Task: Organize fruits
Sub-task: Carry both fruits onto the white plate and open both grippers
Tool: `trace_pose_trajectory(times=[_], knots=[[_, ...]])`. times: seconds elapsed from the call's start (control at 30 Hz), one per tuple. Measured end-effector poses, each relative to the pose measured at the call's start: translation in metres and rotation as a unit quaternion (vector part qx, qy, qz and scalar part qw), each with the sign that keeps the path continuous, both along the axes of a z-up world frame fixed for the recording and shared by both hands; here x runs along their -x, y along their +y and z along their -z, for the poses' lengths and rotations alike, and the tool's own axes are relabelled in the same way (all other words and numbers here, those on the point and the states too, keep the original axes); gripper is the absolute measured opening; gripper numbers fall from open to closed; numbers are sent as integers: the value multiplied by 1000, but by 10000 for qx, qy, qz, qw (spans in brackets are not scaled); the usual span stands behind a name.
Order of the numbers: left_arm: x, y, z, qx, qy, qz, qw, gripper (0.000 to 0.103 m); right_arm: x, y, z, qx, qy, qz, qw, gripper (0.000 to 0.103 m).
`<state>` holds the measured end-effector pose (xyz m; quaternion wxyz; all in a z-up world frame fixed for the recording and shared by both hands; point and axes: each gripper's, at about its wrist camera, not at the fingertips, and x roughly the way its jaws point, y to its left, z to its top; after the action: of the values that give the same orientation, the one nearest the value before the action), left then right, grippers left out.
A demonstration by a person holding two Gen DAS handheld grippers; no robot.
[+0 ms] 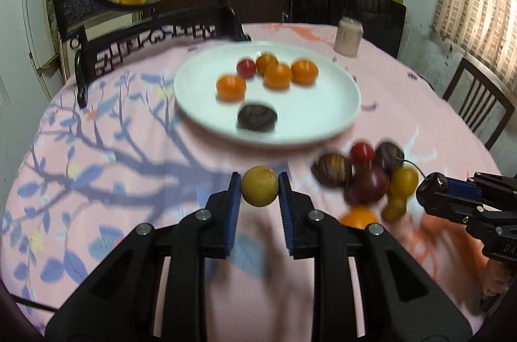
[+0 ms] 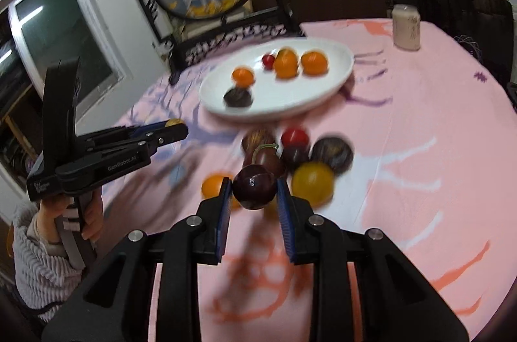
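Plainly, the main hazard is a dropped fruit. Both grippers carry small, round, smooth fruits pinched only at their sides, and both views are smeared with motion; a jolt or slight loosening could let either one slip onto the pink tablecloth (image 1: 97,167) and roll toward the table's edge.

On the left, the left gripper (image 1: 259,185) has its blue pads (image 1: 233,190) closed to a narrow gap, clamped on a yellow-green round fruit (image 1: 259,186) held near the fingertips, above the near part of the cloth and short of the white plate (image 1: 323,112). The plate sits toward the far side of the table and bears four orange fruits, one small red one and a dark flat one near its front rim. A hard release there could knock those loose fruits together or send them over the shallow rim.

To the right, the loose pile of fruits (image 2: 300,154) lies on the cloth just off the plate's near edge: dark, red, yellow and orange pieces touching one another. A stem loops over one of them; a passing finger could snag it and scatter the heap.

Farthest right, the right gripper (image 2: 254,188) is likewise pinched on a dark purple plum-like fruit (image 2: 254,187), gripped at the fingertips and hanging over the pile's near edge. A pale jar (image 2: 406,26) stands at the far edge, well apart.
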<state>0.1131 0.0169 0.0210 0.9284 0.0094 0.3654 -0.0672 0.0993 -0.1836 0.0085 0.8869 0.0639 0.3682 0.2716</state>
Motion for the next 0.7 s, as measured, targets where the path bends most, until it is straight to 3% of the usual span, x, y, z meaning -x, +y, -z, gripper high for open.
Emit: trace_pose_trajectory(times=[0.17, 0.4, 0.47, 0.5, 0.53, 0.67, 0.7], knots=[[-46, -9, -15, -8, -33, -37, 10000, 23, -49, 10, -26, -23, -43, 275, 9996, 28], [-100, -16, -7, 127, 199, -78, 9997, 24, -119, 31, -16, 110, 144, 548, 9983, 28], [-110, -22, -3, 113, 178, -79, 9997, 38, -127, 31, -11, 43, 217, 554, 9982, 46], [-112, -23, -2, 128, 150, -84, 9998, 54, -129, 28, -9, 6, 228, 608, 9979, 57], [-113, -23, -1, 148, 101, -123, 9998, 61, -128, 23, -9, -45, 145, 700, 9974, 57], [-107, -17, -3, 128, 17, -154, 9998, 66, -125, 10, -10, -78, 47, 750, 9971, 57], [-103, -14, -6, 132, -34, -210, 9997, 74, -122, 6, -10, -133, 70, 764, 9970, 57]])
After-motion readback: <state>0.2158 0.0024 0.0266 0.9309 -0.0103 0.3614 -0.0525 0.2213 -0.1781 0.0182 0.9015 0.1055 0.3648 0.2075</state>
